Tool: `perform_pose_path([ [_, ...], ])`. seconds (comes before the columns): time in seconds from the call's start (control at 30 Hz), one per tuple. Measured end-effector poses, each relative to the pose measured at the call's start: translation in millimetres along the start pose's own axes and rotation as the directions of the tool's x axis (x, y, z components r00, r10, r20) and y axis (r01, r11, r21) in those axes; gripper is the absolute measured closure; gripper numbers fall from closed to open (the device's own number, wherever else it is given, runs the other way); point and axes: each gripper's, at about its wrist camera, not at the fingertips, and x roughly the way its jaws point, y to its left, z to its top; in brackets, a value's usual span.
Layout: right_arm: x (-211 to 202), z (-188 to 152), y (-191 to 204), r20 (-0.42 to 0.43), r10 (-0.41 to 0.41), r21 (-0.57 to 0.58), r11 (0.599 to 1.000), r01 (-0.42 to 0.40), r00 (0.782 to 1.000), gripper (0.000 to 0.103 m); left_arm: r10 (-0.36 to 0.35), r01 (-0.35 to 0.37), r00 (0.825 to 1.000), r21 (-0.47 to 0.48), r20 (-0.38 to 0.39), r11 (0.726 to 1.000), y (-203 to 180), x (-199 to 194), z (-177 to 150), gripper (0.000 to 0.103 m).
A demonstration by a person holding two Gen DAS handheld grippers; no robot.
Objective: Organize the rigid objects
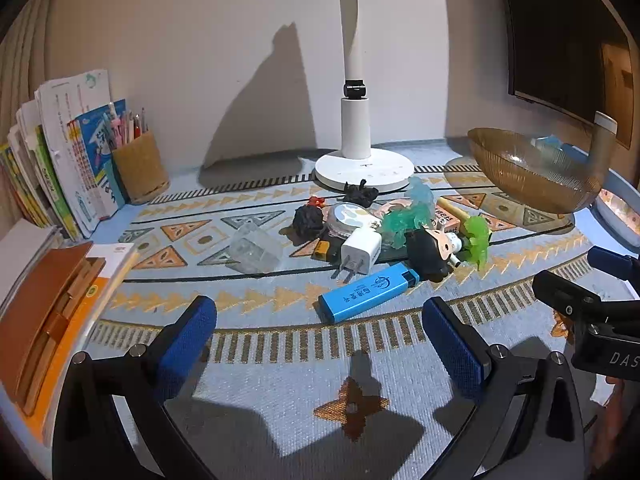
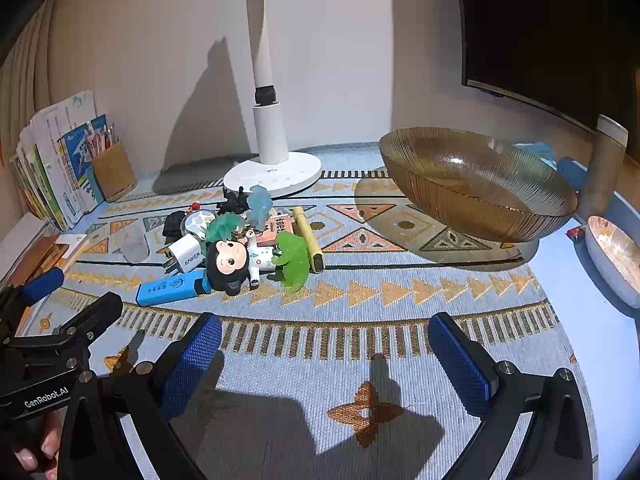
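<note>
Both my grippers are hovering over the patterned mat (image 2: 400, 364) with jaws spread wide, nothing in either: left gripper (image 1: 320, 344), right gripper (image 2: 324, 356). The pile of small stuff sits just ahead by the lamp base (image 2: 272, 174): blue lighter (image 1: 368, 292) nearest, white charger (image 1: 360, 254) and black-haired figurine (image 2: 232, 262) touching behind it, green toy (image 2: 294, 260) beside that. Amber glass bowl (image 2: 476, 184) stands off to the right, well apart from the pile

blue lighter (image 1: 369, 291), amber ribbed bowl (image 2: 476, 184), white charger (image 1: 360, 251)
</note>
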Motion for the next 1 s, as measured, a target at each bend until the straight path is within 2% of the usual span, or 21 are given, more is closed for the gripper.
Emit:
perform_pose_path([
  [1.0, 5.7, -1.8, 4.7, -0.024, -0.035, -0.026, 0.999, 0.034, 0.999, 0.000, -0.044, 0.043, 0.999, -0.034, -0.024, 0.998, 7.1, 3.1, -0.3, 0.001],
])
